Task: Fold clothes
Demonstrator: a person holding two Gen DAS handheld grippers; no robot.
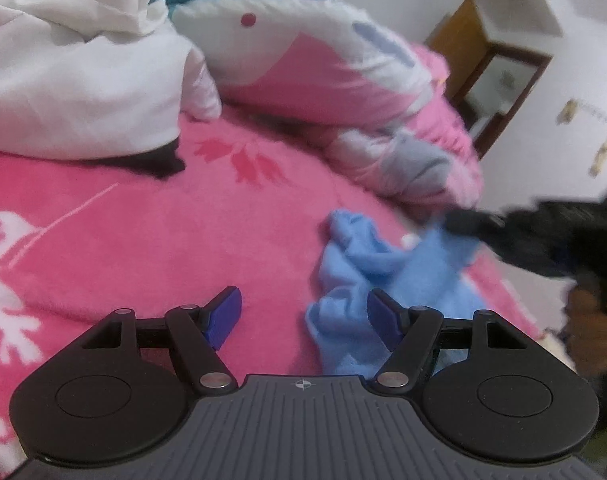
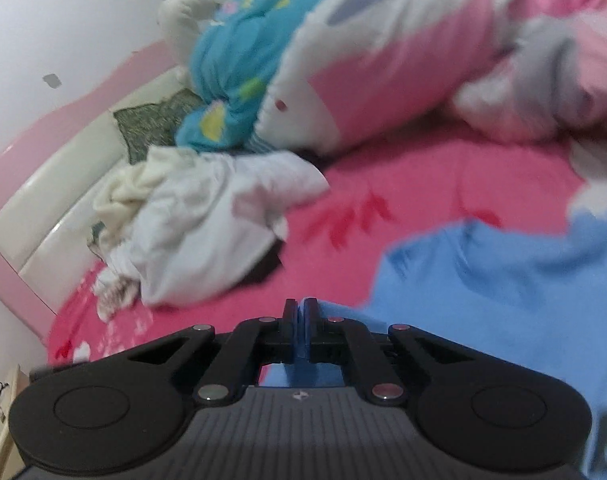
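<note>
A light blue garment (image 1: 367,272) lies crumpled on the pink bedspread (image 1: 143,240). My left gripper (image 1: 303,316) is open and empty, low over the bed, with its right finger over the garment's near left edge. In the right wrist view my right gripper (image 2: 300,312) is shut on an edge of the blue garment (image 2: 503,280), which spreads away to the right. In the left wrist view the right gripper (image 1: 475,222) shows as a dark blurred shape at the garment's far right corner.
A white pile of clothes (image 1: 75,80) lies at the back left. A pink and white quilt (image 1: 323,72) and a teal bundle (image 2: 239,68) lie behind. The bed's edge and a wooden door (image 1: 491,72) are at the right. The padded headboard (image 2: 63,184) is at the left.
</note>
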